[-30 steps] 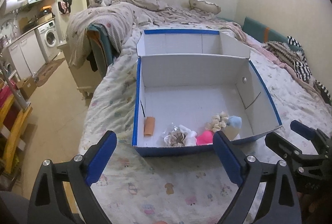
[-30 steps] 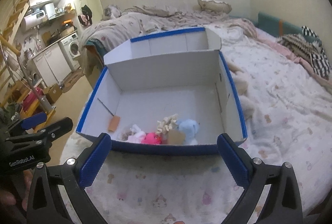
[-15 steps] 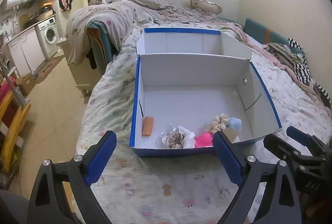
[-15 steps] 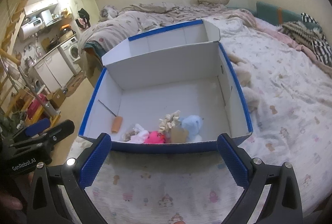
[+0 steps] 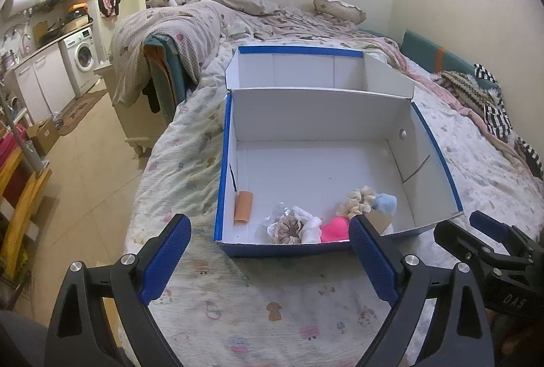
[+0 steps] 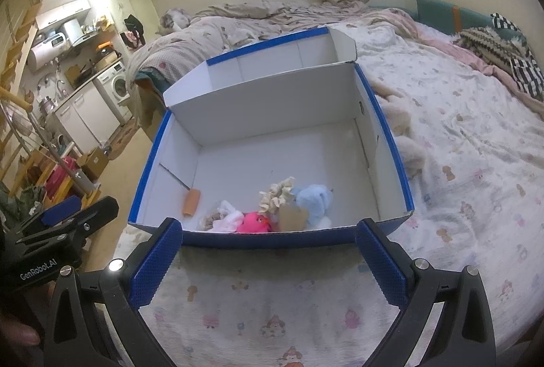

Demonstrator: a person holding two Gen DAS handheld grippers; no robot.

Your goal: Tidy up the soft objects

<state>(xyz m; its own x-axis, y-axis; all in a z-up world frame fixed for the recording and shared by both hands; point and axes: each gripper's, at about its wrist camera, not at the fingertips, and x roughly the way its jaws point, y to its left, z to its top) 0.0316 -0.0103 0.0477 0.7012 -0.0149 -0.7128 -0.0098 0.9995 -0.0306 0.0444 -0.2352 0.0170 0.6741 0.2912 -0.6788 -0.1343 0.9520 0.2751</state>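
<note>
A blue-edged white cardboard box (image 5: 319,122) (image 6: 272,115) stands open on the bed. Along its near wall lie soft things: a pink plush (image 5: 335,229) (image 6: 254,222), a light blue plush (image 5: 384,202) (image 6: 314,198), a cream scrunchie (image 5: 360,197) (image 6: 277,192), a brown scrunchie (image 5: 287,227) beside a white cloth (image 6: 227,217), and an orange roll (image 5: 243,205) (image 6: 191,202). My left gripper (image 5: 268,260) is open and empty above the bedsheet in front of the box. My right gripper (image 6: 268,263) is open and empty, also in front of the box.
The patterned bedsheet (image 6: 469,170) spreads to the right. A rumpled duvet (image 5: 176,27) and pillow (image 5: 340,8) lie behind the box. Striped clothes (image 5: 493,108) sit at far right. The bed's left edge drops to a tiled floor (image 5: 88,163) with a washing machine (image 5: 83,56).
Both grippers have risen and tilted a little, so the box sits lower and closer in both views. The box contents have not moved. Both grippers stay open.
</note>
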